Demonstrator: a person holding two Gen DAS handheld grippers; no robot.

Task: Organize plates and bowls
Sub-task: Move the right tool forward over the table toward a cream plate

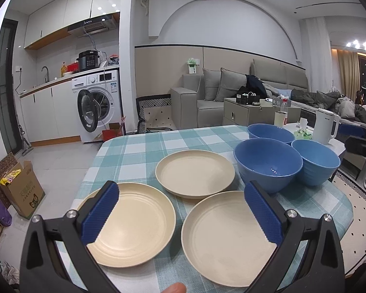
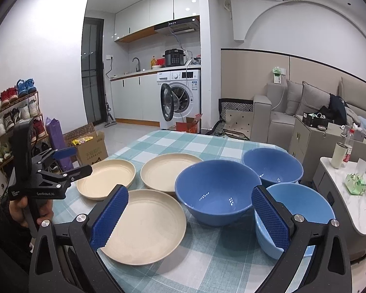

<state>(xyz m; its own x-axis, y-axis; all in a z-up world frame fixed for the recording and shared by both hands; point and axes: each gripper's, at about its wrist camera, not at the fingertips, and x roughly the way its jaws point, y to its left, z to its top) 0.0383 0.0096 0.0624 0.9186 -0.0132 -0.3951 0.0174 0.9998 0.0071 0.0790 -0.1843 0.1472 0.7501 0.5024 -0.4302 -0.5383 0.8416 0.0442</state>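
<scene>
The left claw point(image 1: 181, 216) is spread wide and holds nothing. It hangs over the near edge of the counter point(image 1: 144, 146), above two cream plates. Its blue fingers point(image 1: 100, 216) hide part of the left plate point(image 1: 136, 227) and part of the right plate point(image 1: 222, 239). A third plate point(image 1: 195, 172) sits just behind them.

The right claw point(image 2: 189, 221) is also spread wide and holds nothing. It hangs over a plate and the bowls. One finger covers the edge of the light blue bowl point(image 2: 302, 210), which is cut off at the bottom. The big blue bowl point(image 2: 216, 195) stands in the middle, and another blue bowl point(image 2: 273, 166) is behind it. The three bowls stand close together to the right of the plates.

In the right wrist view, the left claw shows from the side, and white letters on it read "GenRobot.AI". A cardboard box point(image 2: 92, 150) on the floor has writing too small to read.
</scene>
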